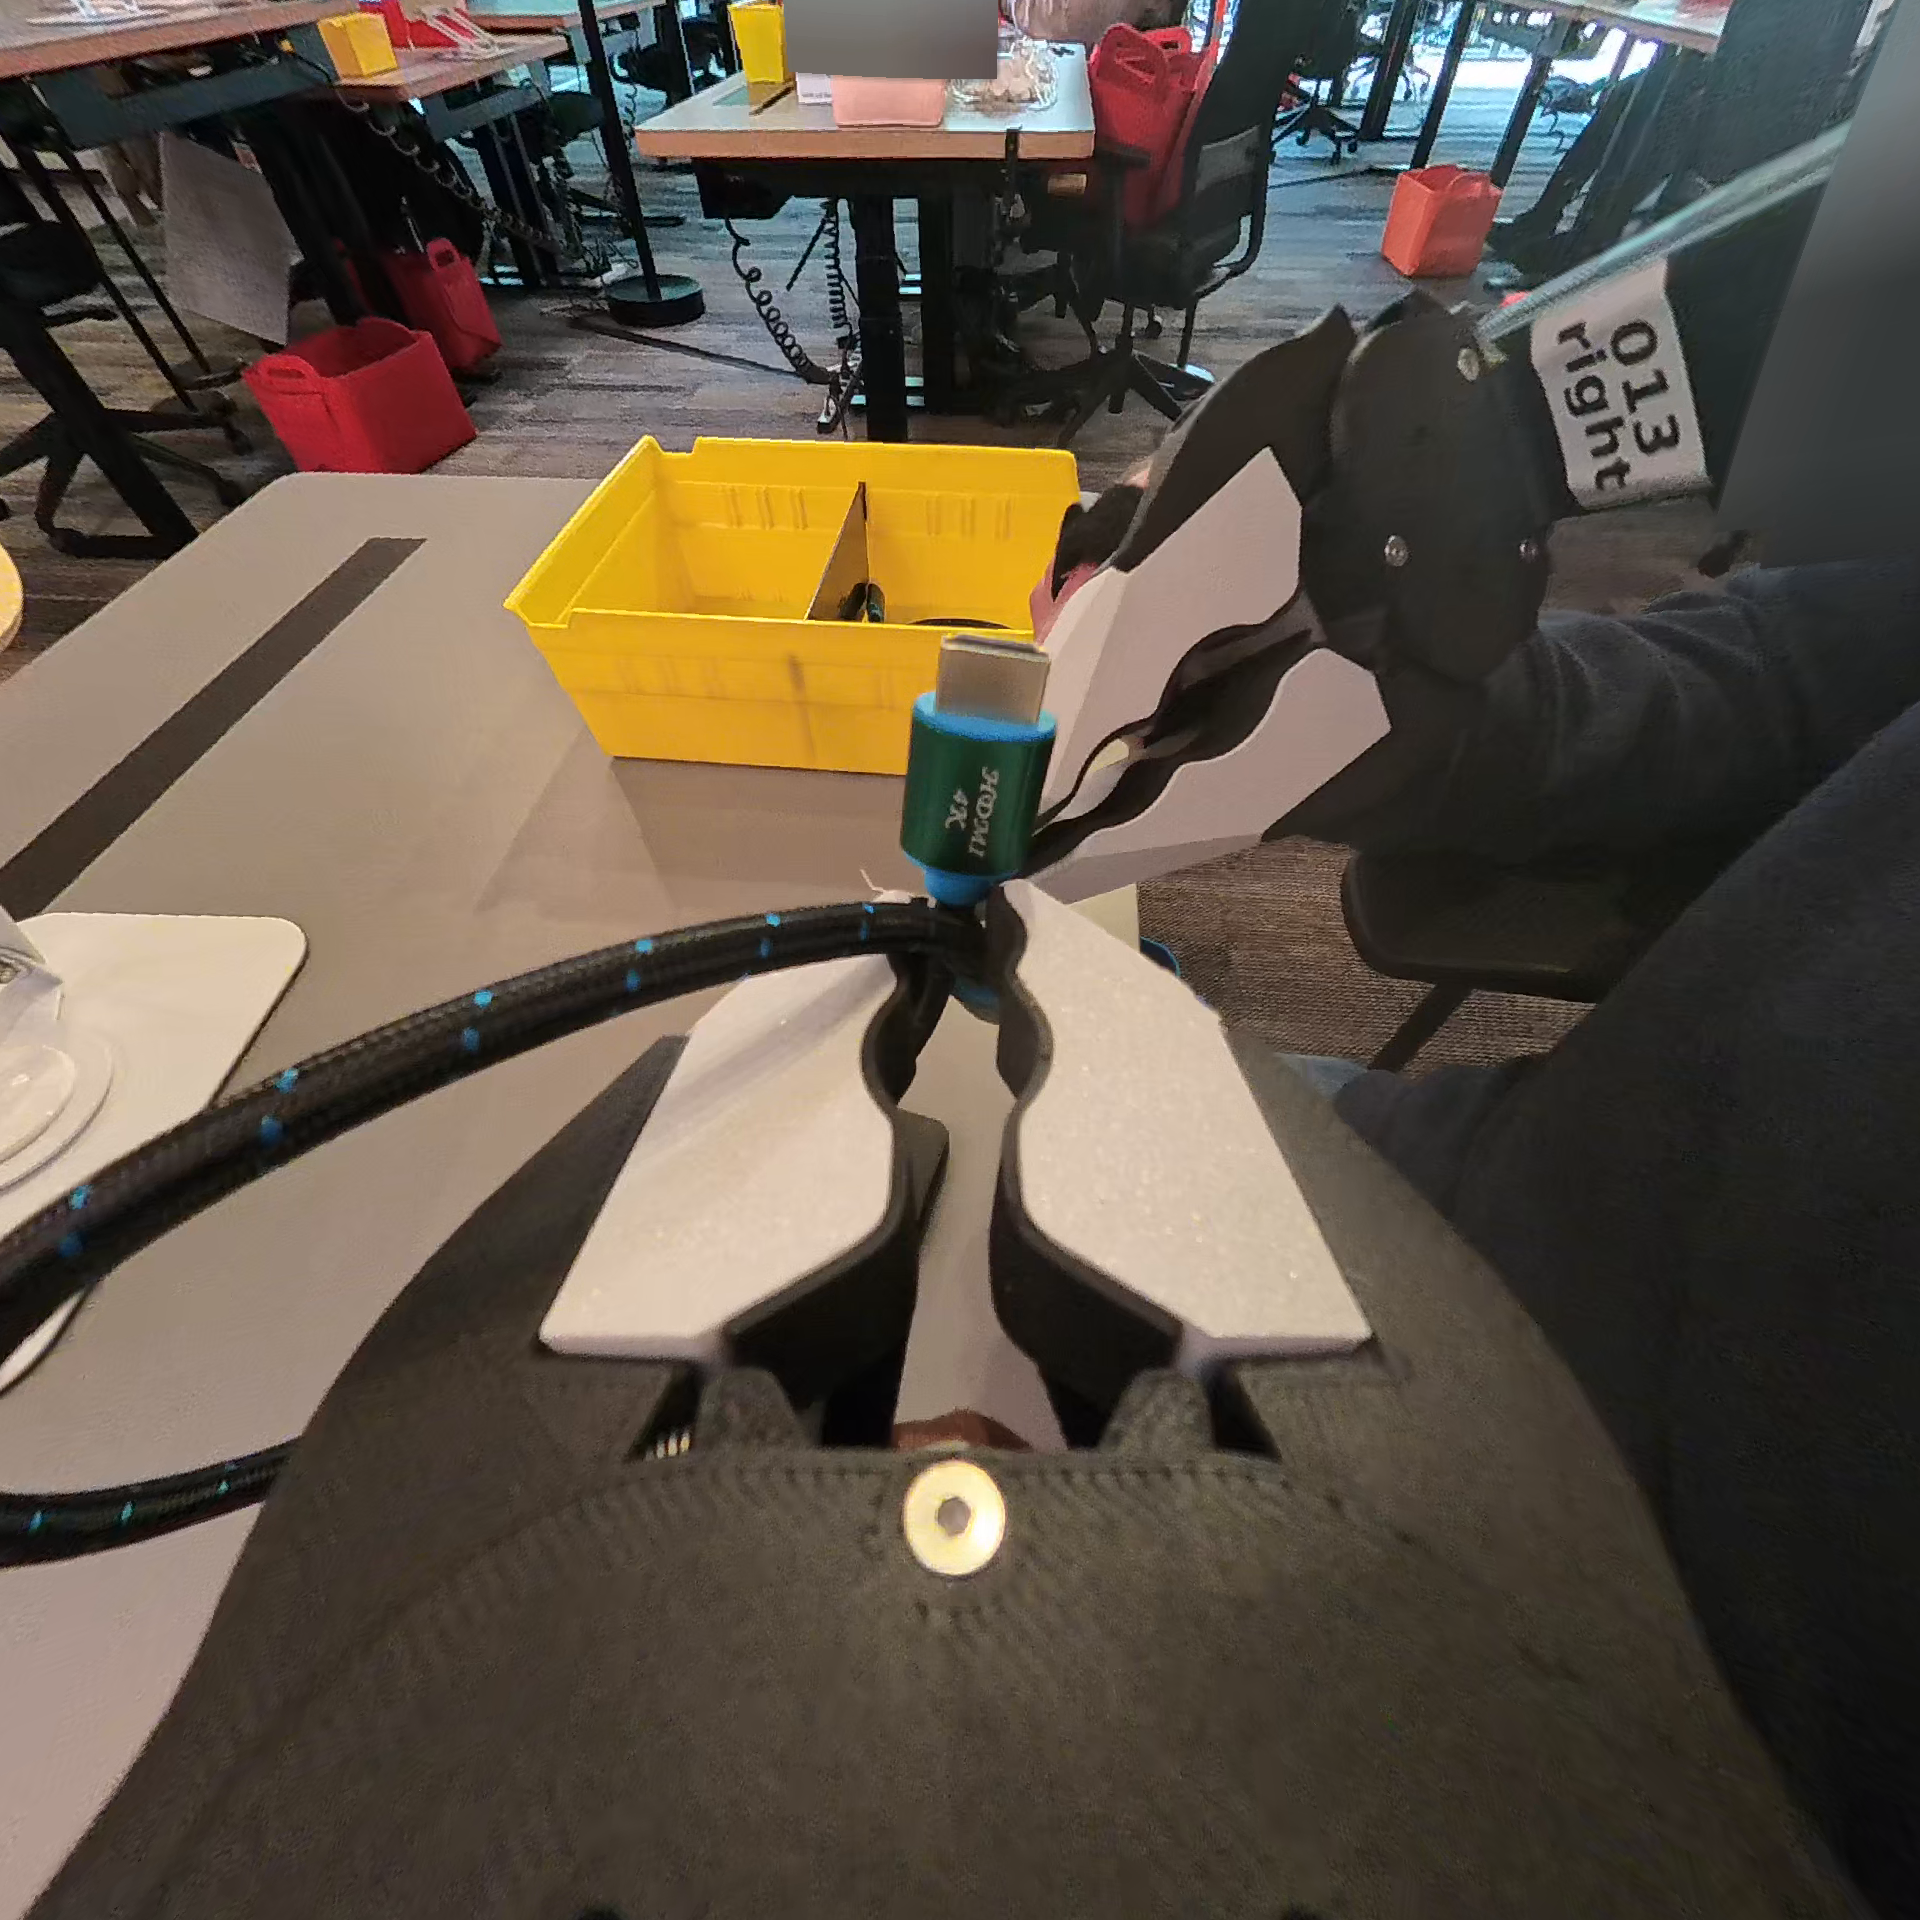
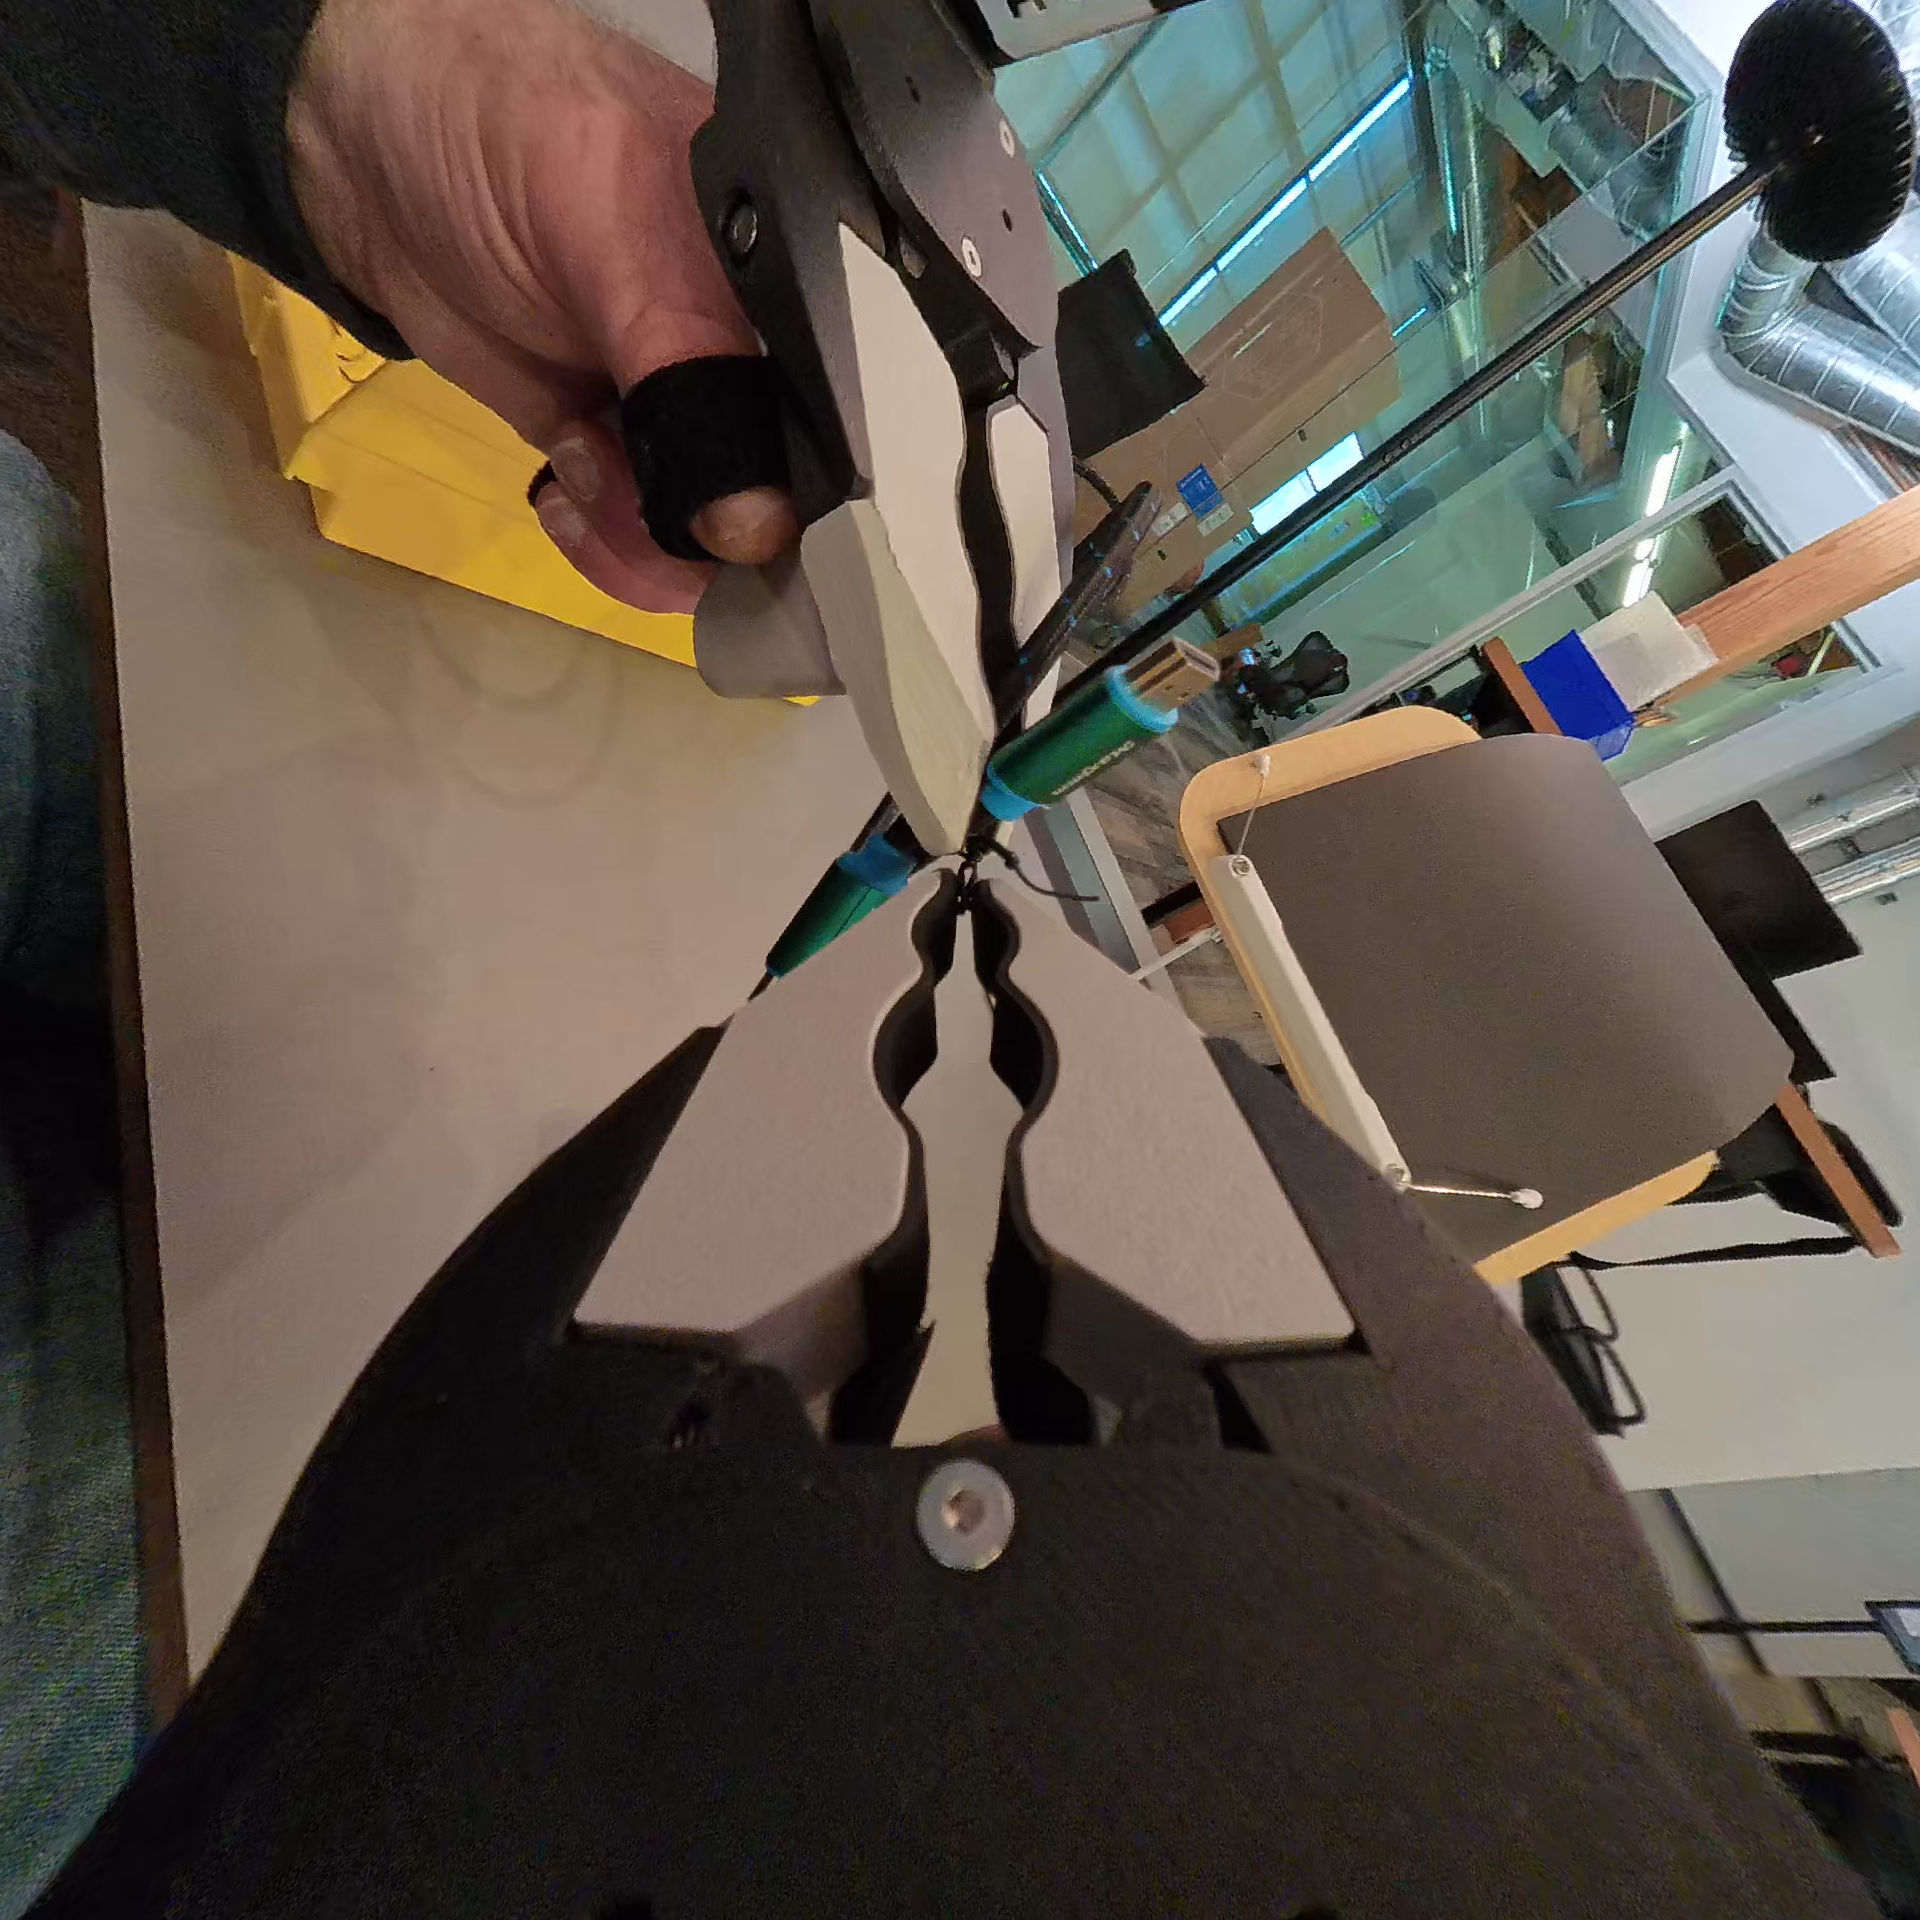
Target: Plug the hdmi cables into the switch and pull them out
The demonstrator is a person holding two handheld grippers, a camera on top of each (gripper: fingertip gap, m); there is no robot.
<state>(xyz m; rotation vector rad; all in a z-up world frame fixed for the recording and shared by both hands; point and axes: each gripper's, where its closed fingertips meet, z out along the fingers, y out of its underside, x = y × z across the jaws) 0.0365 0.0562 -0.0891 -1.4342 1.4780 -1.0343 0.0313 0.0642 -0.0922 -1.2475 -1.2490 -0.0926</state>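
Green HDMI plug [image 1: 975,795] upright, unplugged

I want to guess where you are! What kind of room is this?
Probably a shared office or lab workroom: rows of desks, rolling office chairs and red storage bins on carpet, with bare ceiling ducts overhead.

We see an open-plan office or lab: rows of height-adjustable desks [image 1: 868,135], rolling office chairs [image 1: 1174,239], red fabric bins [image 1: 358,395], carpeted floor, glazed partitions [image 2: 1299,260] and what appears to be exposed ceiling ductwork [image 2: 1808,312].
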